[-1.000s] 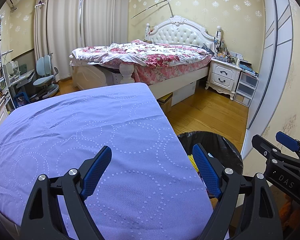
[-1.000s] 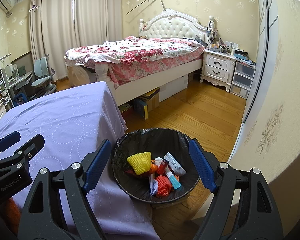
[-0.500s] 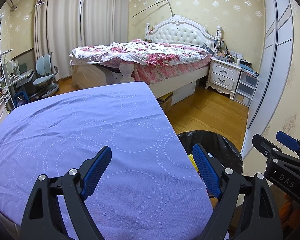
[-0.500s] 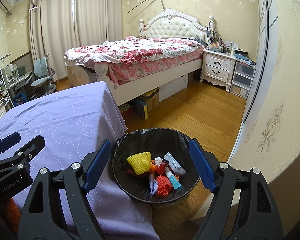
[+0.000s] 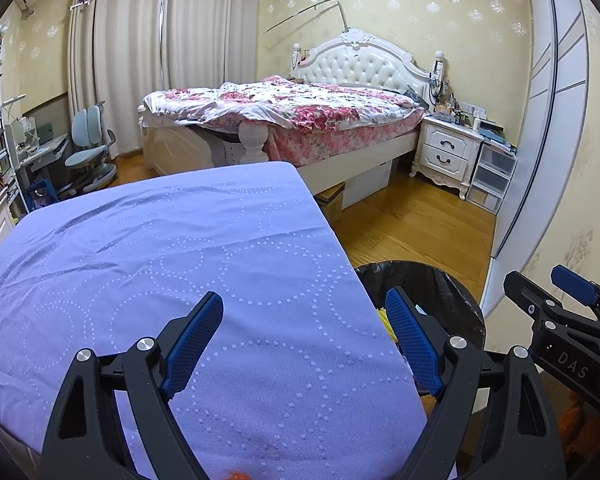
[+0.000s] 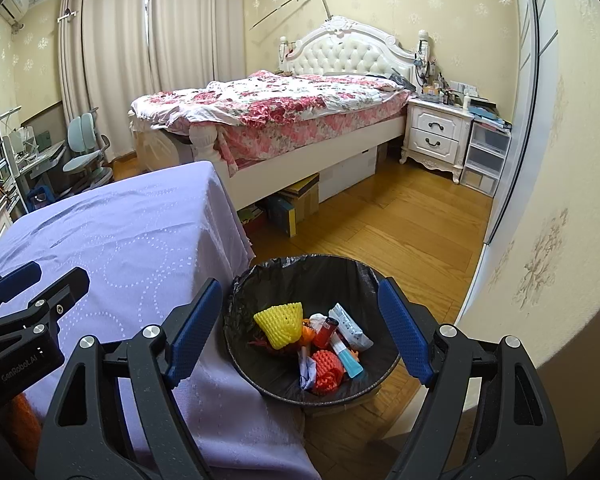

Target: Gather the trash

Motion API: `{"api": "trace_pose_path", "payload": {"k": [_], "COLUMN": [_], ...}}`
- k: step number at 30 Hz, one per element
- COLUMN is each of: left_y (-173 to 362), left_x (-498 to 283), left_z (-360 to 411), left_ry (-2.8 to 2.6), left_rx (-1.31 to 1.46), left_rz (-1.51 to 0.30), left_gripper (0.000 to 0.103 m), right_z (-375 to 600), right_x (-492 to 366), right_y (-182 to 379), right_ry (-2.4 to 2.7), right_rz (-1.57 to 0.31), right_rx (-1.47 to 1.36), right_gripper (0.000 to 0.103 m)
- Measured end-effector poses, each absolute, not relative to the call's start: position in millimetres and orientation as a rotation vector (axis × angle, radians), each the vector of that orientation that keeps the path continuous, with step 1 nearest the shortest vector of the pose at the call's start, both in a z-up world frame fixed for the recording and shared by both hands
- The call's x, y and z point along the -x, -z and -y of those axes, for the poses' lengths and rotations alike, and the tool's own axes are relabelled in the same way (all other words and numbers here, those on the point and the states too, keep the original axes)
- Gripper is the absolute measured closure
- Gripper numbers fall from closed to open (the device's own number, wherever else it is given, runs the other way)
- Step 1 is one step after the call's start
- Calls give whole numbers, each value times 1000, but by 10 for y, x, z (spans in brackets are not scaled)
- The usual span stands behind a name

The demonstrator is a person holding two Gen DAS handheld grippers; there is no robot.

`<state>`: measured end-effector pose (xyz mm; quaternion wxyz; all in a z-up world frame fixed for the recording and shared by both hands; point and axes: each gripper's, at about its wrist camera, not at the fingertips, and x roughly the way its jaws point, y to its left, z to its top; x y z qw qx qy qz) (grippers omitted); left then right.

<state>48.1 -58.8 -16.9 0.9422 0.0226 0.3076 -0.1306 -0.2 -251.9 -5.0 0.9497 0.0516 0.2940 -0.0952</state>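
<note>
The trash bin (image 6: 312,328), lined with a black bag, stands on the wooden floor (image 6: 400,232) right against the hanging edge of the purple tablecloth (image 6: 140,240), a placement that looks chosen so litter can go straight off the table and into it. Inside lie a yellow foam net (image 6: 280,322), an orange foam net (image 6: 328,370), a small red bottle (image 6: 326,330), a blue-capped tube (image 6: 346,358) and a white packet (image 6: 350,326), piled loosely toward the near side. The right gripper (image 6: 300,328) hangs above the bin with its jaws spread wide and nothing between them, which suits a drop already made. The left gripper (image 5: 304,340) is likewise spread apart and empty, poised over the bare cloth near the table's corner; no litter shows on the table, so the collecting seems nearly or fully done. Beyond stand the bed (image 6: 292,116) and nightstand (image 6: 436,136).
</note>
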Motion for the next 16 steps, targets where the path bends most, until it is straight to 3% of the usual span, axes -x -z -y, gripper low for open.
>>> {"api": "trace_pose_path", "payload": {"k": [16], "left_y": [325], "left_x": [-711], "left_z": [177], "left_ry": [133], "left_rx": [-44], "left_rz": [-681], "left_gripper": [16], "right_z": [2207], "right_x": [-307], "right_y": [144], "right_ry": [105], "right_rz": [-653], "right_rx": [-71], "right_gripper": [25]}}
